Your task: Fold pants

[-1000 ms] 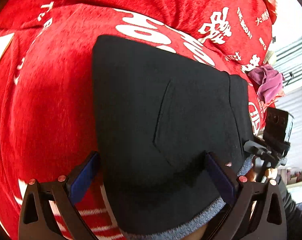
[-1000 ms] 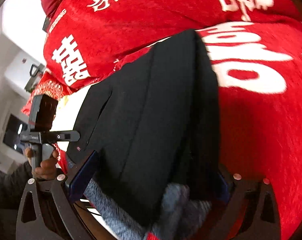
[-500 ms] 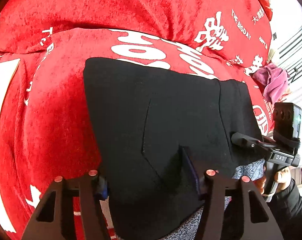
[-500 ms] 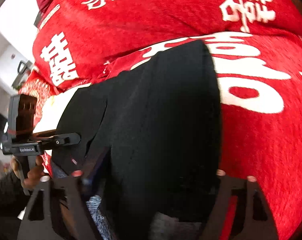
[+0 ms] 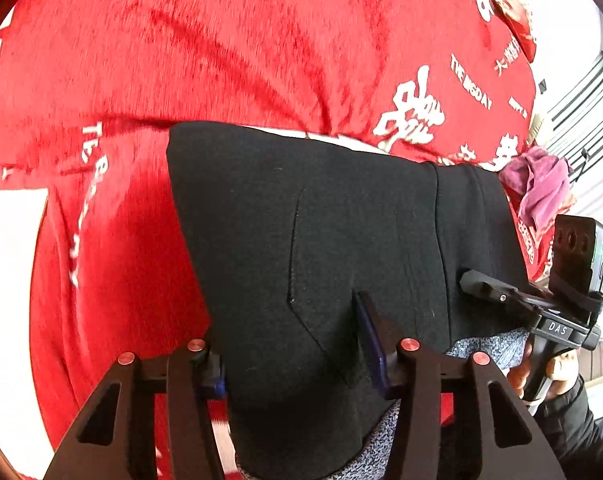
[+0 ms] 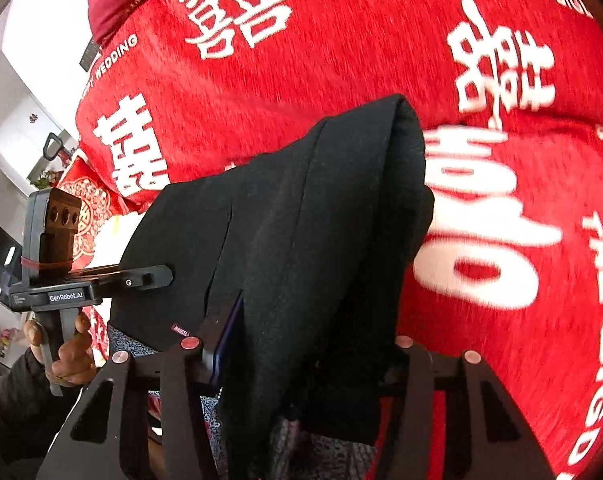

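The black pants [image 5: 321, 232] with a grey lining lie folded and held up over a red blanket. My left gripper [image 5: 293, 344] is shut on the near edge of the pants; one blue pad [image 5: 371, 336] presses into the cloth. In the right wrist view the pants [image 6: 309, 220] hang as a thick folded bundle, and my right gripper [image 6: 305, 356] is shut on their near edge. The right gripper also shows in the left wrist view [image 5: 497, 292], pinching the right side of the pants. The left gripper shows in the right wrist view [image 6: 141, 276], at the pants' left edge.
A red blanket [image 5: 261, 48] with white lettering covers the bed under and beyond the pants. A pink-purple cloth [image 5: 541, 184] lies at the far right edge. A red patterned cushion [image 6: 89, 204] sits at the left in the right wrist view.
Both grippers closed from open onto the near edge of the pants. The pants have been raised off the blanket and drawn toward me.
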`<state>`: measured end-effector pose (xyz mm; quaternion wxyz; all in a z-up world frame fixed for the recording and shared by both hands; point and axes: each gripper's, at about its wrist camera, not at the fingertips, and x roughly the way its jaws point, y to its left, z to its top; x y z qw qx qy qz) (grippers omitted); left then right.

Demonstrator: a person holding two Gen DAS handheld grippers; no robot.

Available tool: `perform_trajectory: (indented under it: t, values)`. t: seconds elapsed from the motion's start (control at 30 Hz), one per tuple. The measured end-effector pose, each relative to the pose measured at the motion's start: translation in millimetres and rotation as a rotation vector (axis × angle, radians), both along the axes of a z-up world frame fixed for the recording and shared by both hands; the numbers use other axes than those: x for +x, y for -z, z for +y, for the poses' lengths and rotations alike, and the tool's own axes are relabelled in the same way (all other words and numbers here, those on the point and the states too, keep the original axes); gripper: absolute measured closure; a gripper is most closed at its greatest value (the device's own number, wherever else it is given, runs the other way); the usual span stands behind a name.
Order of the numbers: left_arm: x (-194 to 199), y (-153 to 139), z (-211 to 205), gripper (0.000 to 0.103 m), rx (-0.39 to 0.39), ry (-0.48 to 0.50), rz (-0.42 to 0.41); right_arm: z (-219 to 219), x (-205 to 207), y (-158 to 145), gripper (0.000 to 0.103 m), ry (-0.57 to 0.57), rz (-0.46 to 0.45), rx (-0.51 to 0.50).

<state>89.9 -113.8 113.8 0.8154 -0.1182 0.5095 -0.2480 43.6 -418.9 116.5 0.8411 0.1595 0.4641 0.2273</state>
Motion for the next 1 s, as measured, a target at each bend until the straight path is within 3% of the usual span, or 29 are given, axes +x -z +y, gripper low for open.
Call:
perform_trajectory:
  t: [0.23, 0.5, 0.67, 0.77, 0.83, 1.0]
  values:
    - [57, 10, -4, 0.051, -0.004, -0.035, 0.071, -4, 57, -12, 0.047, 0.009, 0.024, -0.001]
    - [96, 59, -3, 0.051, 0.006, -0.057, 0.181, -4, 106, 29, 0.047, 0.008, 0.129, -0.006]
    - [99, 79, 3, 0.049, -0.026, -0.06, 0.197, -3, 120, 58, 0.045, 0.018, 0.176, -0.001]
    - [99, 92, 10, 0.036, -0.05, -0.079, 0.226, -9, 124, 67, 0.041, 0.027, 0.188, 0.03]
    - [101, 102, 15, 0.019, -0.058, -0.113, 0.26, -12, 126, 76, 0.031, 0.033, 0.21, 0.039]
    - [90, 101, 34, 0.017, -0.072, -0.155, 0.281, -21, 125, 88, 0.022, 0.08, 0.277, 0.083]
